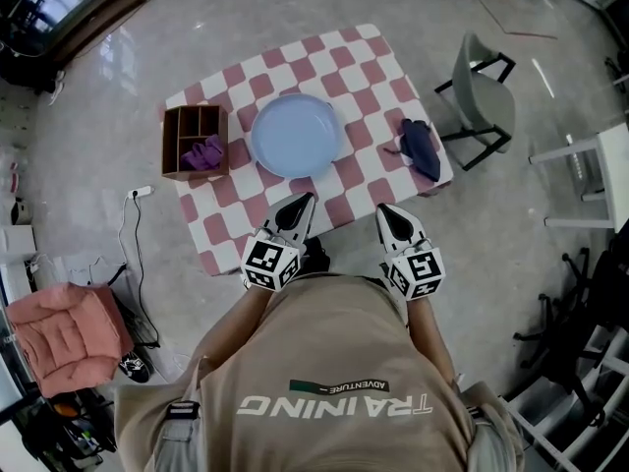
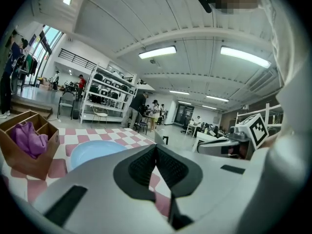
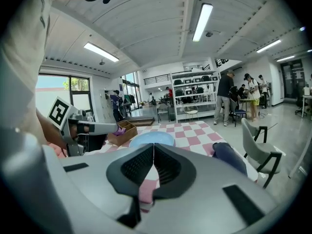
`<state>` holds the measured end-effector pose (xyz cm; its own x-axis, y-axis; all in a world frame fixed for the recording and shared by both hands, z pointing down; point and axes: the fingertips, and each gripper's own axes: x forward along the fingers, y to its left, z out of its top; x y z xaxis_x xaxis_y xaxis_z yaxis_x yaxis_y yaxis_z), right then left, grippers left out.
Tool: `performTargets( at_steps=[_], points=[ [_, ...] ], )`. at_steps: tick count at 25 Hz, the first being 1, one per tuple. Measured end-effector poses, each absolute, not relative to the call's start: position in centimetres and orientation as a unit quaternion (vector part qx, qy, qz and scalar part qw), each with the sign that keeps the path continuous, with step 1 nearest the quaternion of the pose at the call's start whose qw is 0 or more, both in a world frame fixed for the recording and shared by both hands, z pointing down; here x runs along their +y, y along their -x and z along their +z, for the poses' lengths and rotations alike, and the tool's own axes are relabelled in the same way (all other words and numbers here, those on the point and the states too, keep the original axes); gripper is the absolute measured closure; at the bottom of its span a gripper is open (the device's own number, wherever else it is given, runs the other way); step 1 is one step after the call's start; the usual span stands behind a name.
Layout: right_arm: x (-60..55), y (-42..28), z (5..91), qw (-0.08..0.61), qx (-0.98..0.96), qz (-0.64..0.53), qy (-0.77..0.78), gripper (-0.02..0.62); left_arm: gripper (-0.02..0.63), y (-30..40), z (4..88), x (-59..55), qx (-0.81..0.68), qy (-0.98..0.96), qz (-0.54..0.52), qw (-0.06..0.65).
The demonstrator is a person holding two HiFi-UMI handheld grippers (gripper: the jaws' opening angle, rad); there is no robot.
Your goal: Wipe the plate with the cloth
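1. Your left gripper point(image 1: 303, 202) and right gripper point(image 1: 384, 211) both have their jaws pressed together, holding nothing.
2. The plate point(image 1: 295, 134) lies just above your left gripper in the head view.
3. The dark cloth point(image 1: 421, 147), probably your wiper, lies up-right of the right gripper, the nearer hand. Its long axis runs roughly top to bottom.

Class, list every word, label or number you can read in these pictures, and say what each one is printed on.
"TRAINING": large white letters on the person's beige shirt, upside down in the head view.
"ADVENTURE": small letters on the green patch of that shirt.
Marker cubes: square patterns only, no words.
Dark wall sign in the right gripper view: too small to read.
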<state>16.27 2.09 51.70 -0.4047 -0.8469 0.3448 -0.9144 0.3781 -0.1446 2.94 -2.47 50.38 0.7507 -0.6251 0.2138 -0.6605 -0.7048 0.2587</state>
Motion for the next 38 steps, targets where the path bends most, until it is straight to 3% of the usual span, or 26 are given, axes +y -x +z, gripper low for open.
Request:
performTargets(
  at_steps=[14,31,38],
  points=[
    [-6.3,-17.4,51.8,0.119,-0.846,0.151,-0.498,0.577,0.594,-5.5,50.3,-8.7,-0.371,-0.911,0.062,0.170],
    [-13.8,-22.3,51.2,0.121,-0.911,0.116,-0.377,0.577,0.594,-12.6,49.1,-13.4,-0.460,-0.867,0.042,0.187],
    [-15.8,-26.7,51.5,0.122,-0.898,0.114,-0.406,0.577,0.594,-13.2,49.7,-13.7,-0.474,-0.860,0.048,0.181]
  ],
)
